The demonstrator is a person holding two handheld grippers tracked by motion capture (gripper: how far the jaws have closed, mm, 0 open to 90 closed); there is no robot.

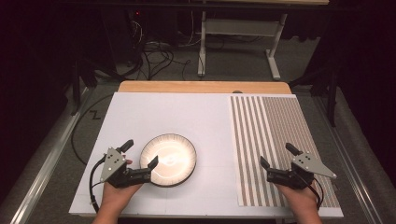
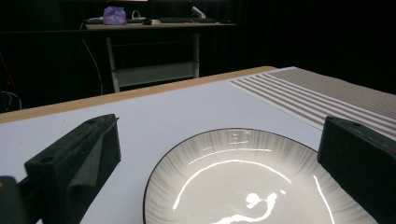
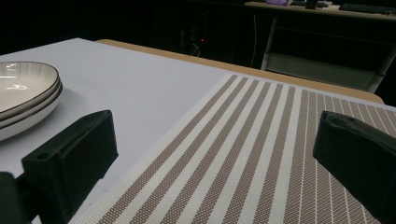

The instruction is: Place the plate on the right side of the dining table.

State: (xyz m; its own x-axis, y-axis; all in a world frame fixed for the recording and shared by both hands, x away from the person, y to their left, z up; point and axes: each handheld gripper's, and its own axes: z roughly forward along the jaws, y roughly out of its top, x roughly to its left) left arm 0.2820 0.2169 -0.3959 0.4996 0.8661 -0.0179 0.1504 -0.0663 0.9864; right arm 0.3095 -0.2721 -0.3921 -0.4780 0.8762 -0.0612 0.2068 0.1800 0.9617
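Partly cut off, stacked plates (image 3: 25,95) edge leftward.

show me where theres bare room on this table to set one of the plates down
The striped mat lies bare ahead of the right tool. The white board is free between the stacked plates and the mat, and on to the far wooden edge. It is crowded where the open left tool flanks the plates.

Stacked plates (image 1: 168,160) left of placemat (image 1: 280,144)
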